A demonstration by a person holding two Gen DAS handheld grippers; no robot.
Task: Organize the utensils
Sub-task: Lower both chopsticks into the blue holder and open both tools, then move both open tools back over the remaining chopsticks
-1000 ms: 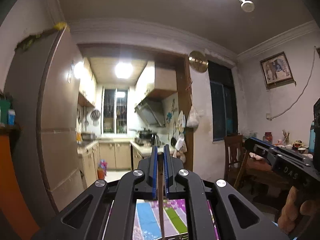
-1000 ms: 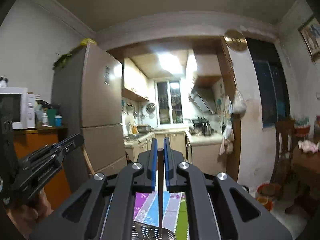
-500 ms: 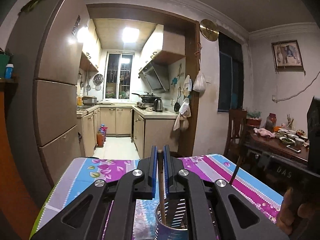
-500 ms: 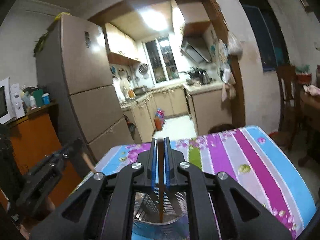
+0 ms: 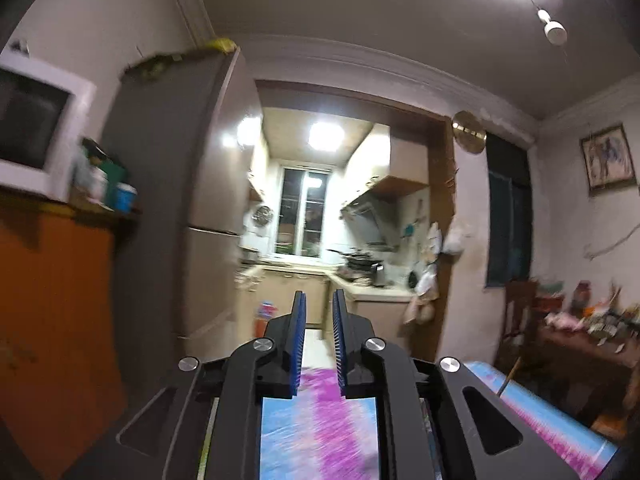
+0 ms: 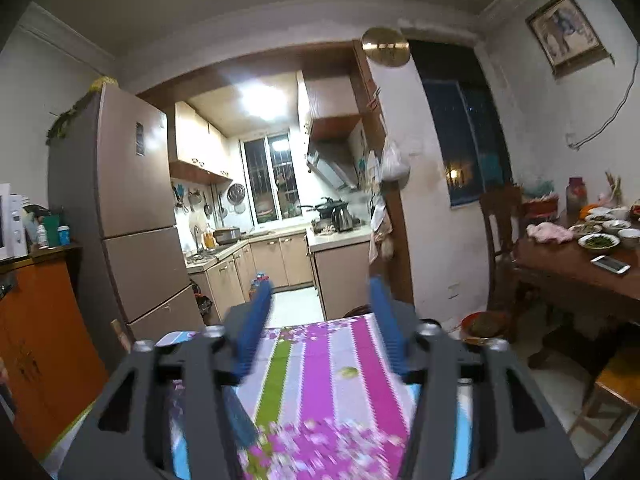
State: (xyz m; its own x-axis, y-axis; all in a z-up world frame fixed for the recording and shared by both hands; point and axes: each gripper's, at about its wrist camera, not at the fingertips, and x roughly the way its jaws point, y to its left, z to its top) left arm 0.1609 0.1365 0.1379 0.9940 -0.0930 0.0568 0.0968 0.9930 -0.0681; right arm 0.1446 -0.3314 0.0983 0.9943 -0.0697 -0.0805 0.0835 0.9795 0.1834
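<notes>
Opening over the striped tablecloth [image 6: 320, 364], the right gripper [image 6: 320, 320] spreads its jaws with nothing between them; the chopstick it pinched half a second ago over the metal holder is gone from view. The left gripper [image 5: 319, 340] parts its jaws slightly, likewise emptied. One chopstick [image 5: 509, 376] pokes up to its right, suggesting both deliveries are done.

Each wrist camera looked level along its own fingers, close above the striped tablecloth [image 6: 320, 364]. Both faced the kitchen doorway [image 5: 320, 208] and shared the fridge [image 6: 132, 184] and dining table [image 6: 576, 268].
</notes>
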